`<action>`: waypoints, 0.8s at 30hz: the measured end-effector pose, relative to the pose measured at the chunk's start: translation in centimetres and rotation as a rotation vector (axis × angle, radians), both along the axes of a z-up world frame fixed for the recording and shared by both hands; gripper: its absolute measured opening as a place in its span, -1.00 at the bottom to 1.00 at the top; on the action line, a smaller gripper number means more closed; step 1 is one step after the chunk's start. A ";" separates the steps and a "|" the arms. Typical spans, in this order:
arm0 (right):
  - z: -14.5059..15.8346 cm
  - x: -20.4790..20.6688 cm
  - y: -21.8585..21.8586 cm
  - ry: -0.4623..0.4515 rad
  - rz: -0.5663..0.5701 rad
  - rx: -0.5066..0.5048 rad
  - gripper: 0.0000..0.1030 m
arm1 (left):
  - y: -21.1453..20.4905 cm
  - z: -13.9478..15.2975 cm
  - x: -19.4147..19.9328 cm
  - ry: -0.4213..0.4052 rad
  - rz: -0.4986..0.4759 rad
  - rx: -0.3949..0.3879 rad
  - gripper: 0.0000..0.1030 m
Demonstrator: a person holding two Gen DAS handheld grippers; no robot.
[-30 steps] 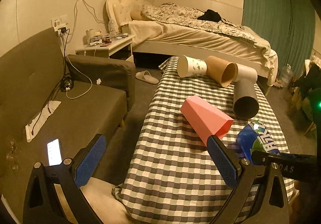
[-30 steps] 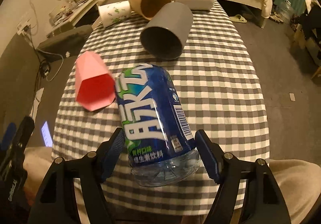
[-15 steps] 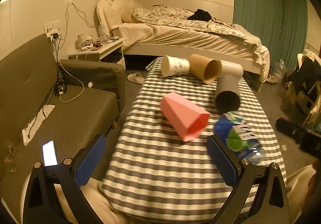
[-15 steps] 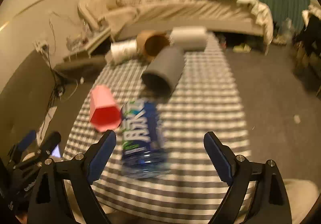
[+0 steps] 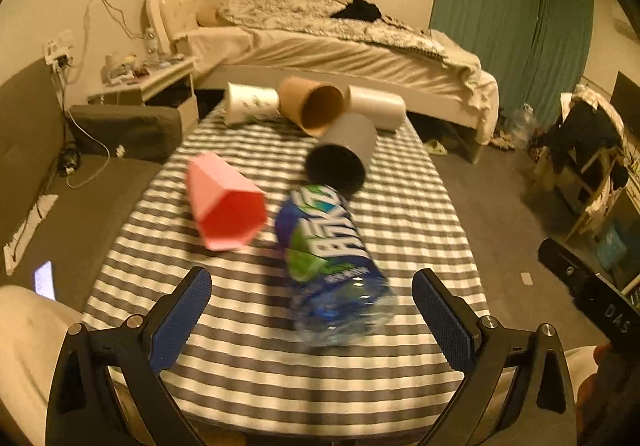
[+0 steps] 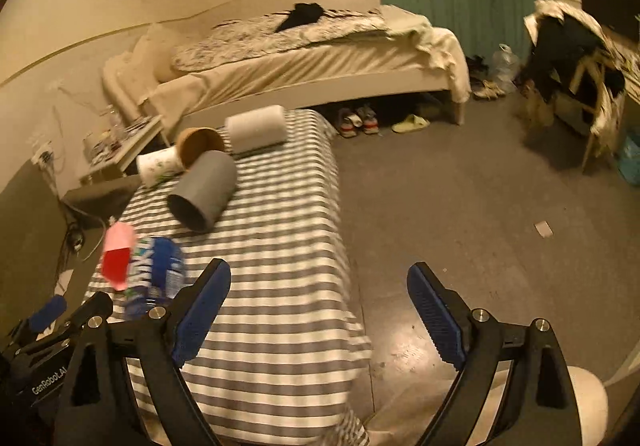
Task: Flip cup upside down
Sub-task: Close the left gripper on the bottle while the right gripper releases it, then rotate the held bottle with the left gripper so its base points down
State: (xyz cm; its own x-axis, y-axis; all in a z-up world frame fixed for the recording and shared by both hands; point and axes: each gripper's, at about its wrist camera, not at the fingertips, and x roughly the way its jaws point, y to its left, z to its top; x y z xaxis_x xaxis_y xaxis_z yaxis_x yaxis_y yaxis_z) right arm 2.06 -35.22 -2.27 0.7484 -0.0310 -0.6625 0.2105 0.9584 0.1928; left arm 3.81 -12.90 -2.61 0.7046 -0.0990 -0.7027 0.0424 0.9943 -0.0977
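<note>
Several cups lie on their sides on the checked table (image 5: 420, 230): a pink faceted cup (image 5: 224, 202), a grey cup (image 5: 342, 154), a brown cup (image 5: 312, 106), a white printed cup (image 5: 250, 102) and a plain white cup (image 5: 376, 106). A blue-labelled cut bottle cup (image 5: 332, 262) lies on its side nearest me. My left gripper (image 5: 312, 310) is open, its jaws spread wide just short of the bottle cup. My right gripper (image 6: 320, 310) is open and empty over the table's right edge (image 6: 340, 230), with the bottle cup (image 6: 158, 270) off to its left.
A bed (image 5: 340, 46) stands behind the table and a dark sofa (image 5: 48, 174) with a lit phone (image 5: 44, 280) runs along the left. Shoes (image 6: 360, 122) lie on the floor under the bed. A chair draped with clothes (image 6: 572, 58) stands at the right.
The right gripper let go of the bottle cup, opened wide and pulled back to the right. The bottle cup now lies on the table. The left gripper swung right to face it.
</note>
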 end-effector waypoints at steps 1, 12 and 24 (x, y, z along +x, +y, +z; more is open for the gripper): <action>-0.2 -0.1 -0.7 0.001 -0.012 0.007 0.75 | -0.4 -0.4 0.2 0.008 0.004 0.002 1.00; -1.4 0.6 -2.6 0.010 -0.030 0.046 0.75 | -2.9 -4.9 1.9 0.117 -0.001 0.023 0.97; -1.7 1.7 -1.9 0.022 -0.006 0.073 0.75 | -1.9 -5.6 1.7 0.143 -0.021 0.021 0.37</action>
